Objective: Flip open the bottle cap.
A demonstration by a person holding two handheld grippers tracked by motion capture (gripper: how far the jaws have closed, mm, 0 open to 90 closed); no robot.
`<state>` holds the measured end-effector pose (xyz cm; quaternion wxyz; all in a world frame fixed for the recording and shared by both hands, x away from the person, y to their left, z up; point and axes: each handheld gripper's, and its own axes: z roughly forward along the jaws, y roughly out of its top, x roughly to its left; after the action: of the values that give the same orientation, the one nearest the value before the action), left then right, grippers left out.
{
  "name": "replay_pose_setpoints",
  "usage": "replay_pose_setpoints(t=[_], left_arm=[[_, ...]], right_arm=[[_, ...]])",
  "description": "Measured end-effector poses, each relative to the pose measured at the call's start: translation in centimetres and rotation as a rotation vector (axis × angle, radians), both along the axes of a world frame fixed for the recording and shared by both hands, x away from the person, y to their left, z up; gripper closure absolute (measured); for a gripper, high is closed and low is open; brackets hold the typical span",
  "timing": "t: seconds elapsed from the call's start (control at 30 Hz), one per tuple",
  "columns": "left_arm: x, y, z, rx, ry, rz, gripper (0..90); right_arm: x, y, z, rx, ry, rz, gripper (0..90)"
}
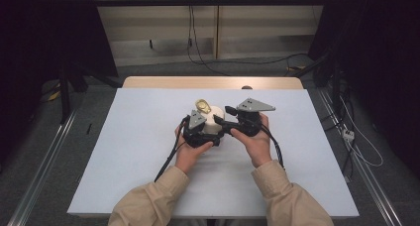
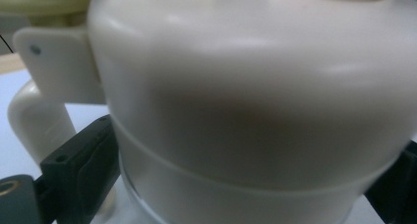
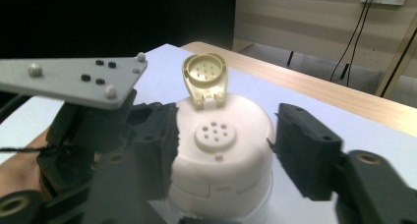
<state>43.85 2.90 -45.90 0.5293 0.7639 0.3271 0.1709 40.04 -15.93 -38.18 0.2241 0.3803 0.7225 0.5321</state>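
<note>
A cream jar [image 1: 214, 122] stands mid-table on the white sheet. Its domed lid [image 3: 221, 135] has a ring of small holes, and its yellowish flip cap [image 3: 204, 76] is tipped up and back, open. In the left gripper view the jar's body [image 2: 246, 111] sits very close, and my left gripper [image 2: 236, 184] is shut on it with a black jaw pressed to each side. My right gripper [image 3: 223, 145] comes in from the right at lid height. It is open, one jaw on each side of the lid, with a gap showing at the right jaw.
The white sheet [image 1: 148, 161] covers a wooden table whose far edge [image 1: 213, 82] shows bare. The left gripper's grey plate [image 3: 74, 79] is close to the lid's left. Cables trail from both grippers and across the floor at the back and right.
</note>
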Motion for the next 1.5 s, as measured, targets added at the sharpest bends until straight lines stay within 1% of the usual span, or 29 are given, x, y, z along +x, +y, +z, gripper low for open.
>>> replay_pose_setpoints(t=[0.1,0.17,0.2,0.23,0.3,0.33,0.47,0.5,0.57,0.63,0.67,0.7,0.77,0.87,0.97,1.0,1.07,1.13,1.23,1.3,1.37,1.43,1.5], left_arm=[[-0.2,0.2,0.2,0.014,0.015,-0.002,3.5],[-0.2,0.3,0.2,0.034,0.032,-0.014,3.5],[-0.1,0.5,0.2,0.035,0.046,-0.021,3.5],[-0.2,0.6,0.1,0.032,0.052,-0.024,3.5],[-0.4,0.7,0.1,0.054,0.043,-0.026,3.9],[-0.5,0.8,0.1,0.056,0.044,-0.025,4.2],[-1.2,1.5,0.3,0.043,0.039,-0.018,4.5],[-1.3,1.8,0.4,0.050,0.037,-0.022,4.5],[-1.6,2.3,0.6,0.046,0.042,-0.022,4.4],[-1.9,3.0,0.8,0.021,0.051,-0.012,4.4],[-2.0,3.4,1.0,0.016,0.052,-0.013,4.4],[-2.1,3.8,1.2,0.018,0.043,-0.019,4.3],[-2.4,4.4,1.4,0.027,0.040,-0.026,4.1],[-2.9,5.2,1.6,0.013,0.038,-0.027,4.1],[-3.2,6.0,1.8,0.010,0.033,-0.023,4.0],[-3.3,6.3,1.9,0.013,0.031,-0.028,4.0],[-3.5,6.7,2.0,0.005,0.034,-0.026,4.0],[-3.6,7.1,2.0,0.000,0.047,-0.041,4.0],[-3.8,7.6,2.2,0.012,0.032,-0.042,4.2],[-3.9,8.0,2.2,-0.001,0.039,-0.034,4.2],[-4.0,8.5,2.3,-0.005,0.040,-0.037,4.3],[-4.2,8.9,2.4,0.003,0.039,-0.044,4.6],[-4.4,9.3,2.5,-0.003,0.047,-0.055,4.9]], right_arm=[[-0.4,-0.5,-0.3,0.010,0.012,0.002,35.8],[-0.7,-0.8,-0.5,-0.003,0.028,0.003,32.4],[-0.8,-0.9,-0.6,-0.012,0.026,0.000,31.7],[-0.9,-1.1,-0.7,-0.011,0.022,0.003,31.6],[-1.3,-1.4,-0.8,-0.010,0.021,0.001,30.1],[-1.5,-1.5,-0.9,-0.008,0.020,0.001,28.6],[-2.1,-1.9,-1.2,-0.010,0.024,0.013,26.8],[-2.3,-2.1,-1.3,-0.014,0.025,0.018,26.1],[-2.6,-2.4,-1.6,-0.021,0.024,0.007,24.3],[-2.9,-2.7,-1.9,-0.020,0.033,0.008,22.9],[-3.1,-2.9,-2.1,-0.023,0.037,0.003,21.6],[-3.3,-3.1,-2.3,-0.021,0.042,0.002,20.2],[-3.6,-3.4,-2.6,-0.017,0.046,0.005,18.4],[-4.1,-3.8,-3.1,-0.022,0.051,-0.003,16.7],[-4.5,-4.2,-3.5,-0.025,0.055,-0.014,14.9],[-4.6,-4.3,-3.6,-0.027,0.058,-0.019,14.5],[-4.8,-4.7,-3.8,-0.034,0.065,-0.024,14.2],[-5.0,-4.9,-4.1,-0.037,0.068,-0.027,13.3],[-5.4,-5.3,-4.3,-0.048,0.072,-0.031,12.7],[-5.7,-5.4,-4.5,-0.052,0.071,-0.028,12.7],[-5.9,-5.7,-4.7,-0.059,0.072,-0.030,12.3],[-6.1,-6.0,-4.8,-0.060,0.071,-0.034,12.1],[-6.4,-6.3,-5.0,-0.061,0.074,-0.036,12.0]])
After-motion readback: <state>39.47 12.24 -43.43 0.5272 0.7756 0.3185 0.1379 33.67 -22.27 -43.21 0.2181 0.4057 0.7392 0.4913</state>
